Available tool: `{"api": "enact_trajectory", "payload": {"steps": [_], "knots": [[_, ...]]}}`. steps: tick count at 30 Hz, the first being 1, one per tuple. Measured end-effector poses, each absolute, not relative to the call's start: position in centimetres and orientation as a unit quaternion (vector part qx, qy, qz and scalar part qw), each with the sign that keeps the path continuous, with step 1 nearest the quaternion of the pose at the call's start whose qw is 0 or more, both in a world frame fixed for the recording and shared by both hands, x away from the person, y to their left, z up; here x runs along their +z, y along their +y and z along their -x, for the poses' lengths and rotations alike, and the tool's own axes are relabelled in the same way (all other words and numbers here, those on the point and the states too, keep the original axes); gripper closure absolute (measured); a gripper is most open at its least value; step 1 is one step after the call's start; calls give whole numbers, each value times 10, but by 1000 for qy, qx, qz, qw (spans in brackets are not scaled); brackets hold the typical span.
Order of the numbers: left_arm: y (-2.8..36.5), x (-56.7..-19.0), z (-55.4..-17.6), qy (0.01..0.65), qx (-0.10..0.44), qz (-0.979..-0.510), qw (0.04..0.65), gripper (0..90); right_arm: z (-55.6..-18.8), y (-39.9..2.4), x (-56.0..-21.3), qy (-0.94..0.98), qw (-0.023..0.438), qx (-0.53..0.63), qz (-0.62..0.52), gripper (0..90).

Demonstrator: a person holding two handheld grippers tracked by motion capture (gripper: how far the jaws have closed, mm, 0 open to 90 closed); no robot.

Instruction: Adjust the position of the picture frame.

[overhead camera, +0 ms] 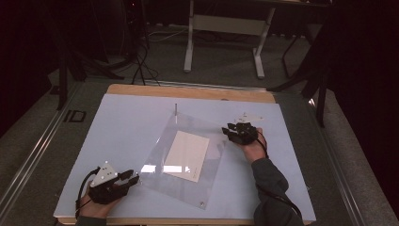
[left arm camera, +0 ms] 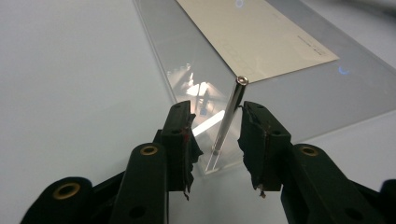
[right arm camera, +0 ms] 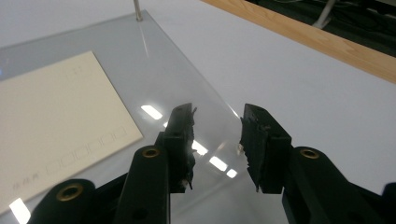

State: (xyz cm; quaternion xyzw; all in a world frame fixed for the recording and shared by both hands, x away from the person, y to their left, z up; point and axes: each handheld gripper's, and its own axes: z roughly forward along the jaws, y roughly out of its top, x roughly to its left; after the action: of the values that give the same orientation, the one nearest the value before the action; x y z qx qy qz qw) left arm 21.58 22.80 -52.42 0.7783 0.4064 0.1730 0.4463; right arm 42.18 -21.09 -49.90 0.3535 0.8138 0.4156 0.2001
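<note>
**Mia:** The left tongs (overhead camera: 133,180) are near us, at the near left corner of the clear plastic sheet (overhead camera: 155,151). The two jaws stand apart. A thin metal pin (left arm camera: 229,114) stands straight up between them, but the pads (left arm camera: 183,135) do not touch it.

**Sam:** And the right tongs (overhead camera: 229,130)?

**Mia:** They are farther off, at the right corner of the sheet. Their jaws are apart too, one on each side of the edge, holding nothing.

**Sam:** Where is the sheet?

**Mia:** Flat in the middle of the pale blue table (overhead camera: 113,127), turned like a diamond. A cream card (overhead camera: 187,155) lies in the middle of it. Another pin (overhead camera: 176,109) stands at the far corner.

**Sam:** Is it hard to pick up?

**Mia:** I think so. It looks stiff, thin, shiny and slippery, and it may scratch. I would pinch the pins or a corner edge, never the flat middle. The card looks light and could slide.
</note>
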Motion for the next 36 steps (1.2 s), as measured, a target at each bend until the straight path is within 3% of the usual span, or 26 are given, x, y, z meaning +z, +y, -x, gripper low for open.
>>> {"api": "enact_trajectory", "payload": {"steps": [26, 36], "knots": [[216, -530, -225, 379, 171, -796, 440, 834, -454, -149, -493, 821, 179, 439, -319, 672], [216, -530, -224, 375, 178, -797, 439, 845, -465, -134, -491, 820, 176, 445, -316, 676]]}}
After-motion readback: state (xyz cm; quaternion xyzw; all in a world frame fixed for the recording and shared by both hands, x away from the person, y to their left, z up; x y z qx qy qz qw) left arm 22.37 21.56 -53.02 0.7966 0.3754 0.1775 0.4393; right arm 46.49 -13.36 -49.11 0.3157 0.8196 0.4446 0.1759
